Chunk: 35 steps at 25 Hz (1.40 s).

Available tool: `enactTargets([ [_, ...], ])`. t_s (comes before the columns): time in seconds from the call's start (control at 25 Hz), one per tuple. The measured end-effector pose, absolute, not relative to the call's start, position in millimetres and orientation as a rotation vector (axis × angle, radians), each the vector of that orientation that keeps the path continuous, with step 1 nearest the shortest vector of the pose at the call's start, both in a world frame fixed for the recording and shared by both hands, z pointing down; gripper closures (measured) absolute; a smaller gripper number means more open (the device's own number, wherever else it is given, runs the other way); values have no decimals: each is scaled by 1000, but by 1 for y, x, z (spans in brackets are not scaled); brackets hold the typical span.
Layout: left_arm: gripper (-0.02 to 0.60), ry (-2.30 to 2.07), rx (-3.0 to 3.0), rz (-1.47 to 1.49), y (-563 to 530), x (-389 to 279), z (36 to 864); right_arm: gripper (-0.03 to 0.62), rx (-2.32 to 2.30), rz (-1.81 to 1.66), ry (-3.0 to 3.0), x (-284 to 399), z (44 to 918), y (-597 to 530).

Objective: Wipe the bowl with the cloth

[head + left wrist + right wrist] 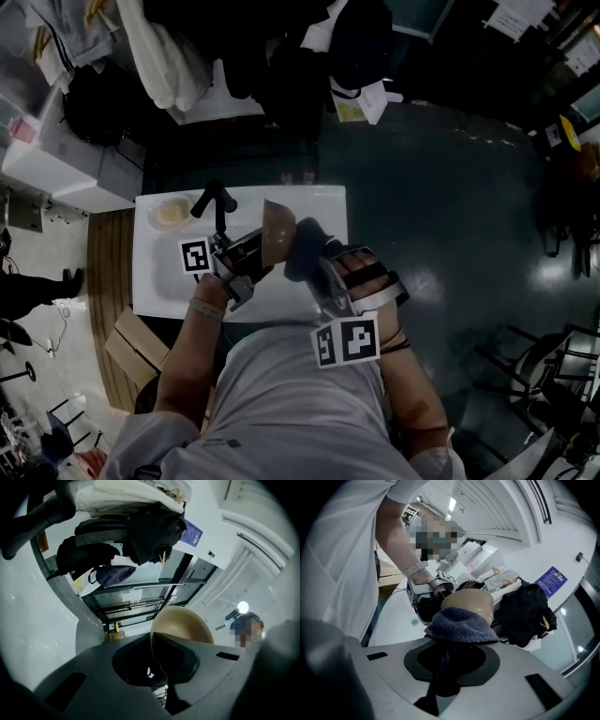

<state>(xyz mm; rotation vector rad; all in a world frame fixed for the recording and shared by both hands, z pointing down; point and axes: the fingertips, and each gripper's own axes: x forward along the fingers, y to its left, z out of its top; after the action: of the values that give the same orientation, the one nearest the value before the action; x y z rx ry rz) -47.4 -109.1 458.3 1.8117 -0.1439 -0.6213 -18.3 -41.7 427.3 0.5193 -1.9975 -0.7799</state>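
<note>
Head view: you hold the tan bowl [277, 230] tipped on its side in the middle of the frame, over the white counter [309, 199]. Your left gripper [255, 251] is on its left. Your right gripper [323, 267] brings the blue cloth [305, 251] to its right side. Left gripper view: the jaws pinch the bowl's rim tight. Right gripper view: the jaws squeeze the cloth, and it sits right against the bowl behind it.

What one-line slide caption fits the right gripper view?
Right gripper holds a blue cloth up to the tan bowl gripped by the left gripper.
</note>
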Motion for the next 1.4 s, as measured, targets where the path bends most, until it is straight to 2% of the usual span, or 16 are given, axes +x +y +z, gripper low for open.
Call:
enactTargets([
  [0.48, 561, -97, 1874, -524, -93, -39, 455, 514, 599, -719, -1928, -7, 416, -62],
  [0.92, 563, -54, 1863, -550, -86, -32, 450, 514, 582, -666, -1887, -1, 439, -81],
  [1.4, 561, -166, 1852, -600, -103, -47, 453, 514, 472, -682, -1888, -19, 457, -53],
])
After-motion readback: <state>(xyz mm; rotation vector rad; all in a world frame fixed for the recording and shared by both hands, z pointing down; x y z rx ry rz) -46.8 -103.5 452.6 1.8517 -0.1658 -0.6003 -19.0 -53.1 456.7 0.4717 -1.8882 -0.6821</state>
